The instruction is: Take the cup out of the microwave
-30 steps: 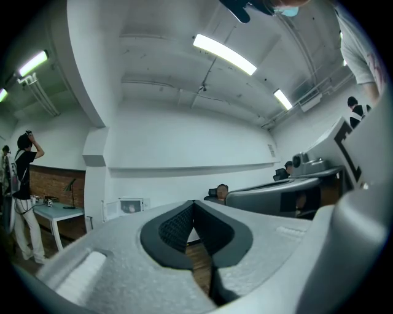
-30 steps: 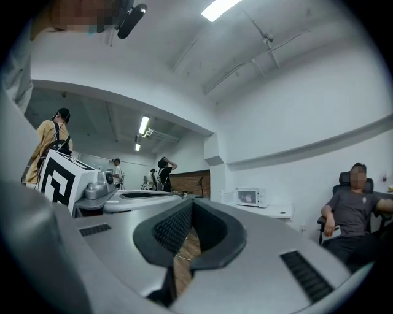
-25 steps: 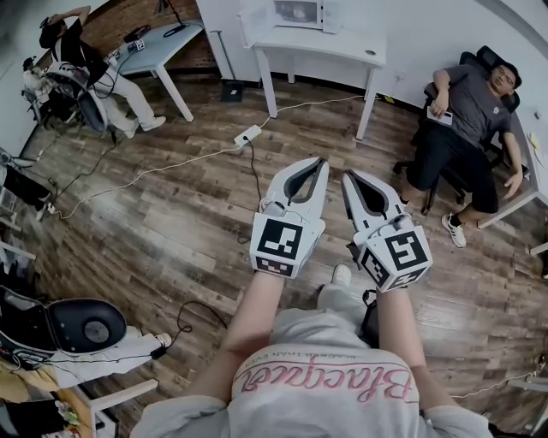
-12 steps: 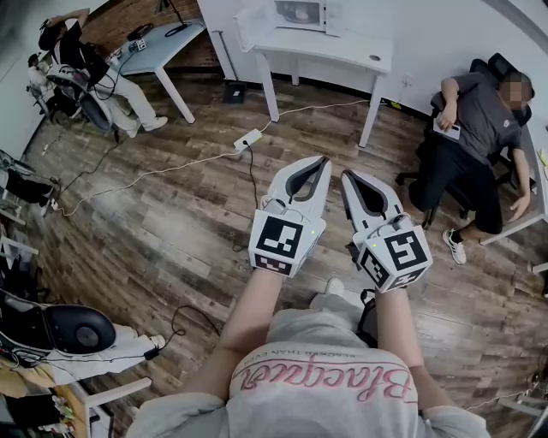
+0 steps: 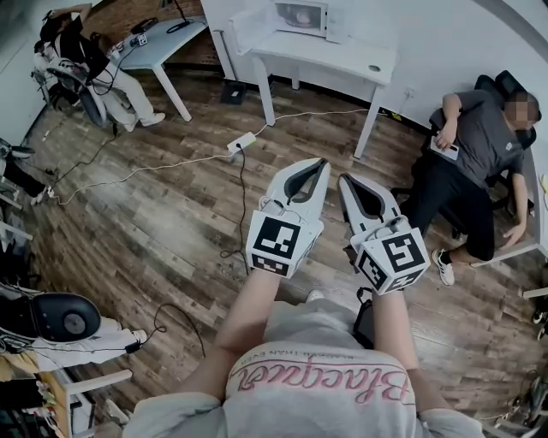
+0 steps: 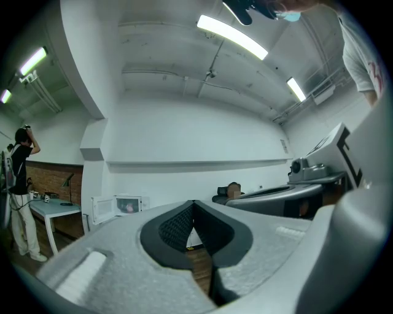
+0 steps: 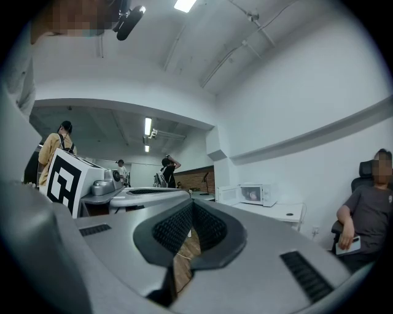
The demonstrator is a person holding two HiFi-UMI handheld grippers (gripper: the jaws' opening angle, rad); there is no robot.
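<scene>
A white microwave [image 5: 301,15] stands on a white table [image 5: 342,53] at the far wall, several steps ahead of me. Its door [image 6: 102,208] hangs open to the left. Inside shows a small pinkish cup [image 6: 129,208], also visible in the right gripper view as the cup [image 7: 252,195] within the microwave [image 7: 258,194]. My left gripper [image 5: 321,162] and right gripper [image 5: 344,179] are held side by side over the wooden floor, far short of the table. Both have their jaws closed tip to tip, with nothing between them.
A person sits slumped in a chair [image 5: 479,141] right of the white table. A power strip [image 5: 239,141] with cables lies on the floor ahead. Another person [image 5: 81,56] is at a grey desk [image 5: 167,38] far left. Equipment [image 5: 60,316] stands at my near left.
The white table, microwave and seated person have slid lower in the head view, so I have come closer to them. Both grippers keep their pose and stay shut.
</scene>
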